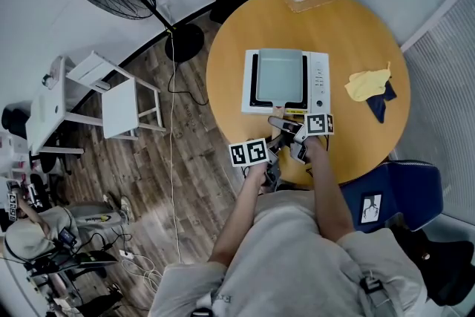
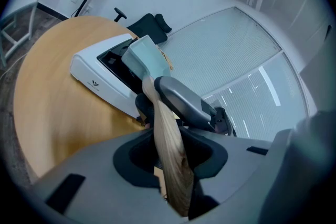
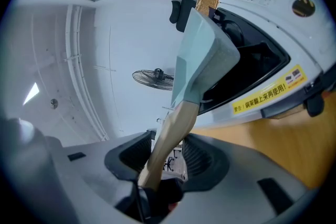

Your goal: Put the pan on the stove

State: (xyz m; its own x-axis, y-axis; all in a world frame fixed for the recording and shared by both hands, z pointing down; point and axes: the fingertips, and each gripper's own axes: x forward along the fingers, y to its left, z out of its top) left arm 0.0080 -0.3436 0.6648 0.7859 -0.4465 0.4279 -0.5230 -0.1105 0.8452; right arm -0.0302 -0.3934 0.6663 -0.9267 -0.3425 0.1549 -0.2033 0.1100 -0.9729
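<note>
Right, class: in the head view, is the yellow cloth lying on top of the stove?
No, the yellow cloth lies on the table, right of the stove and apart from it.

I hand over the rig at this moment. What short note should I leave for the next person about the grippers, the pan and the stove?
Left gripper: shut on the wooden handle of the pan.
Right gripper: open; the handle runs between its jaws, with a gap at one pad.
Things: the pan is over the black top of the stove, which stands on the table.
Done: the pan is placed over the stove; I cannot tell whether it lies flat.
Left: probably settle the pan flat, open the left gripper, and draw both grippers back.
</note>
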